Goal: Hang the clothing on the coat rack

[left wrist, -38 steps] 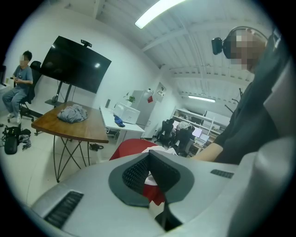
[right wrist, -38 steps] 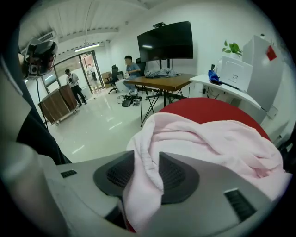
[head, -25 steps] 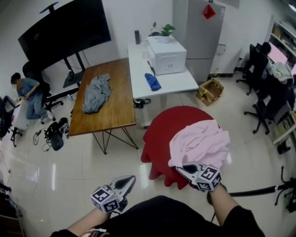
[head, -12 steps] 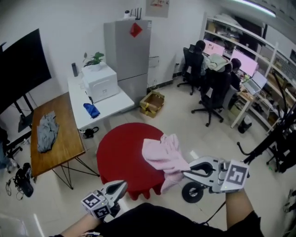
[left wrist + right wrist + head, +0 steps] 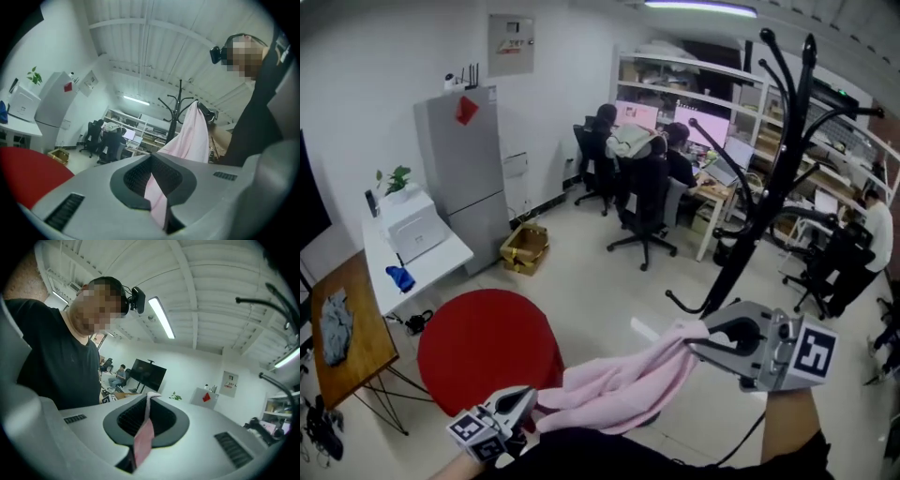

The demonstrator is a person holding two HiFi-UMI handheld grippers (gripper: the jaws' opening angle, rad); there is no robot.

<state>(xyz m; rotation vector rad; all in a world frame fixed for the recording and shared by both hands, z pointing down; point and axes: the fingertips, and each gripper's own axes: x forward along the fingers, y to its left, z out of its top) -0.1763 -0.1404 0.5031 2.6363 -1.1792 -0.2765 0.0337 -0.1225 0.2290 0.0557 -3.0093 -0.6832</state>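
Two tools share one pink garment (image 5: 623, 384), which sags in the air between them, near the red round desk (image 5: 478, 342). The left tool (image 5: 528, 396) is closed on the cloth's lower end, low by the person's body. The right tool (image 5: 701, 335) is closed on a thin fold of the upper end, raised higher, with the black coat rack (image 5: 761, 202) standing just behind it

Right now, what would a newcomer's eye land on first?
The pink garment stretched across the lower middle of the head view, clamped at each end by the left gripper and right gripper. Next, the tall black coat rack just beyond the right gripper, and the red round table at lower left.
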